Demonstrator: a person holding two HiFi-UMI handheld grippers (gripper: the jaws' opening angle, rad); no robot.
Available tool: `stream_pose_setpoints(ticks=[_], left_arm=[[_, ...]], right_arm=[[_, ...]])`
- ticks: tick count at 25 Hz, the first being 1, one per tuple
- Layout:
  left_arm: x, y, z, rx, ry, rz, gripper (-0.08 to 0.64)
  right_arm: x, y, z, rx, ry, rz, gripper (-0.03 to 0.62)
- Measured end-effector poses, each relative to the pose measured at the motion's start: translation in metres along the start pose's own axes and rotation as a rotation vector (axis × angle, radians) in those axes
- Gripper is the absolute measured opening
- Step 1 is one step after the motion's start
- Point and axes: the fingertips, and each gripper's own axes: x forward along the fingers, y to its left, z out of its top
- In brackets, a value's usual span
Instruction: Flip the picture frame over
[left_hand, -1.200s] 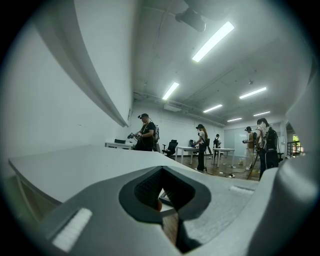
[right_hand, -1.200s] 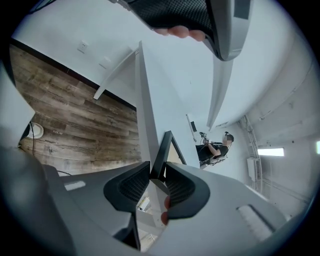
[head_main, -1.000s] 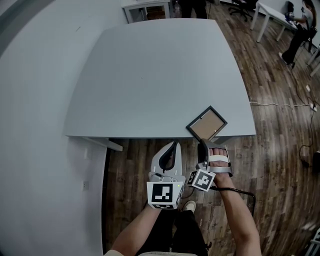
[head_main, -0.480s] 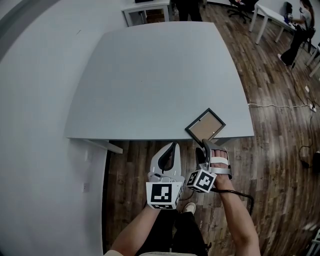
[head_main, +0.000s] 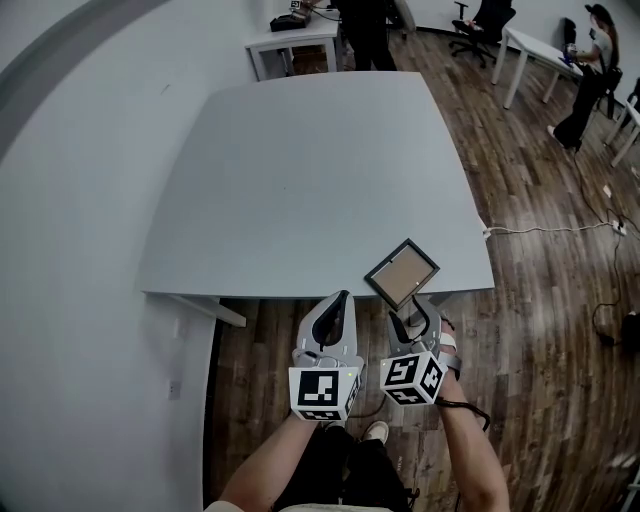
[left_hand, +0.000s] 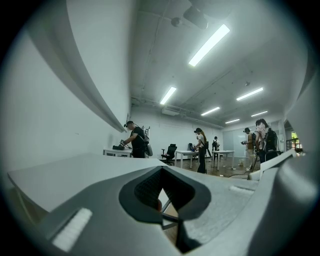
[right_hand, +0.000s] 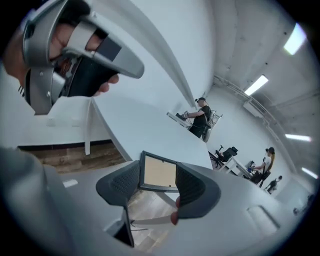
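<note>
Right, white wall (head_main: 70, 200) on my left, one grey table (head_main: 300, 180) ahead, wood floor (head_main: 540, 200) to the right, with two white desks (head_main: 295, 35) and at least two people (head_main: 362, 30) at the far end. Two grippers: left gripper (head_main: 337, 300) pinched together on nothing, off the near edge; right gripper (head_main: 414, 312) spread, gripping nothing. One picture frame (head_main: 401, 272), brown backing up, on the table's near right corner, overhanging the edge, just ahead of my right jaws.

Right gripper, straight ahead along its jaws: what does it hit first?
Most likely the picture frame: it lies at the table edge, dead ahead of the right gripper, framed by its open jaws. Remaining gap is hard to judge.
</note>
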Motion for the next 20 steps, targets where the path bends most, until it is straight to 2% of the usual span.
stream_pose_setpoints(ticks=[8, 12, 16, 20], left_arm=[[-0.003, -0.002, 0.037, -0.012, -0.022, 0.006, 0.000], [-0.008, -0.004, 0.050, -0.008, -0.028, 0.003, 0.000], [-0.017, -0.010, 0.065, 0.000, -0.034, -0.010, 0.000], [-0.021, -0.015, 0.073, -0.001, -0.039, -0.017, 0.000]], right_arm=[[-0.052, -0.068, 0.033, 0.322, -0.140, -0.064, 0.230], [-0.081, -0.100, 0.044, 0.451, -0.212, -0.109, 0.212], [-0.115, -0.127, 0.049, 0.556, -0.282, -0.169, 0.180], [-0.137, -0.142, 0.047, 0.614, -0.311, -0.214, 0.147]])
